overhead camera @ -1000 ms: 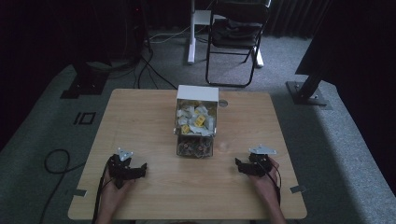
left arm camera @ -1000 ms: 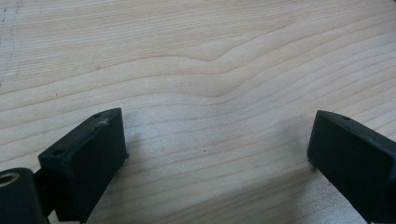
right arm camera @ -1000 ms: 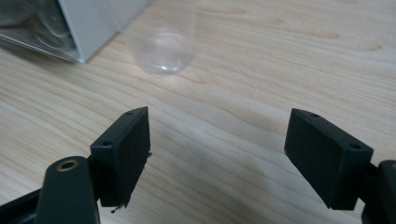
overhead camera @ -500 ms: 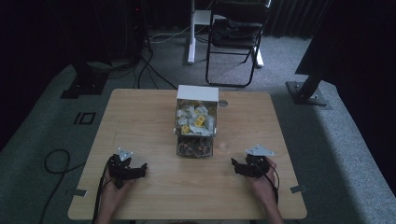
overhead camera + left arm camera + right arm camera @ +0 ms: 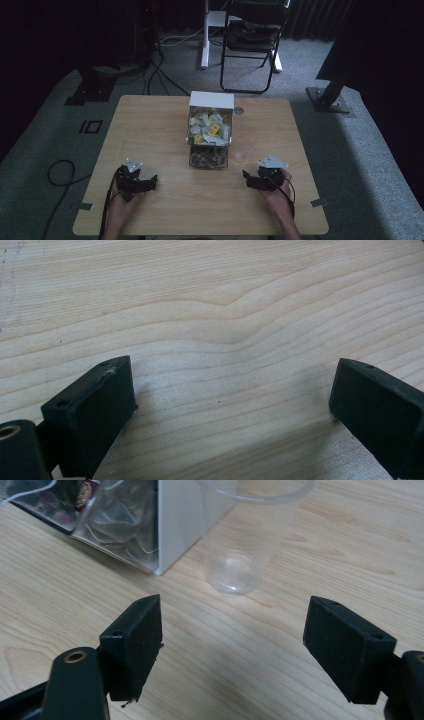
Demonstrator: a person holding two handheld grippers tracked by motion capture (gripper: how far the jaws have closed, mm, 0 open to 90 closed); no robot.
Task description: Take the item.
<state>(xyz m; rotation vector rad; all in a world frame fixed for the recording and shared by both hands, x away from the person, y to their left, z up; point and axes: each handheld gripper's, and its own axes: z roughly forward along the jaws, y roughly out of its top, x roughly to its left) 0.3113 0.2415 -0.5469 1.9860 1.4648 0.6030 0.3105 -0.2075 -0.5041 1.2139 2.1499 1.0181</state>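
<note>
- We have the right gripper (image 5: 232, 645) low over the table (image 5: 155, 125), jaws wide apart, nothing between them, nothing touched.
- Straight ahead of it, a little past the jaw tips: a clear plastic cup (image 5: 245, 540). It stands upright, long axis vertical, rim up, base on the wood.
- In the high view the cup (image 5: 241, 156) is barely readable, a faint glint just right of the box's near end and up-left of the right gripper (image 5: 251, 180).
- The cup sits just beside the corner of the white box (image 5: 172, 525); we cannot tell whether they touch.
- The box (image 5: 210, 131) is mid-table. Far section holds white and yellow sachets (image 5: 209, 127), near section darker packets (image 5: 207, 157).
- The jaw gap looks wider than the cup, so our guess is a straight push forward brings it between the pads.
- Risk as we judge it: the left-hand jaw in the right gripper view passes close to the box corner.
- Left gripper (image 5: 232, 405) is also wide open, holding nothing, bare wood under it.
- In the high view the left gripper (image 5: 145, 184) sits near the table's front-left, well apart from the cup. The right one is clearly nearer.
</note>
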